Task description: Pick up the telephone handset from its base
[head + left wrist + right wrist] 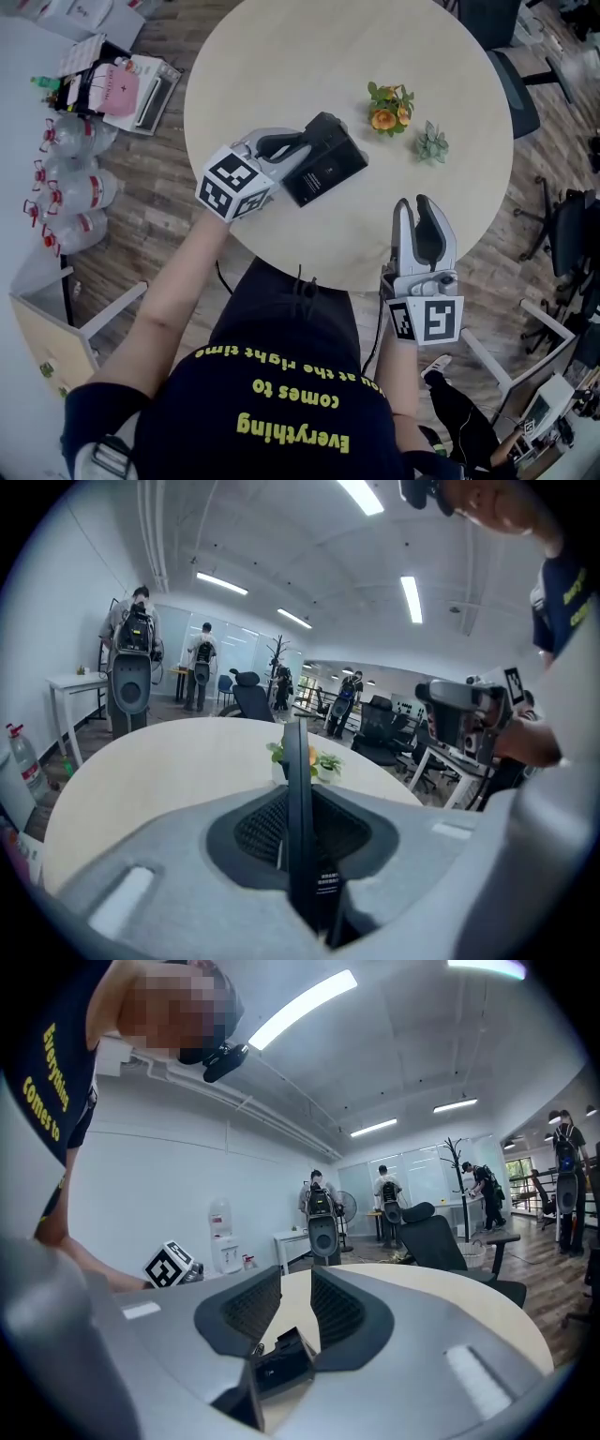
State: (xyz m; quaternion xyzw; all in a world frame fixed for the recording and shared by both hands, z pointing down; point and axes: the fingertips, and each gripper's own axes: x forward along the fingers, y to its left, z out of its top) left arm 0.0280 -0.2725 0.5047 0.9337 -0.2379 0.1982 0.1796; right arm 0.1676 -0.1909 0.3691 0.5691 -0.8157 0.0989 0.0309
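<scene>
My left gripper (298, 148) is over the left part of the round table (281, 56), shut on the black telephone handset (323, 172). The handset is a flat slab with small white print. In the left gripper view it stands on edge (298, 761) between the two pads, reaching past the fingertips. A bulkier black part (328, 129) shows at its far side; I cannot tell whether that is the base or whether it touches the handset. My right gripper (413, 208) hovers at the table's near right edge, open (296, 1288) with only tabletop between its jaws.
A small pot of orange flowers (389, 108) and a green succulent (431, 143) stand on the table beyond the right gripper. Water bottles (80, 187) lie on the floor at left. An office chair (516, 84) stands at the table's right. People stand far off.
</scene>
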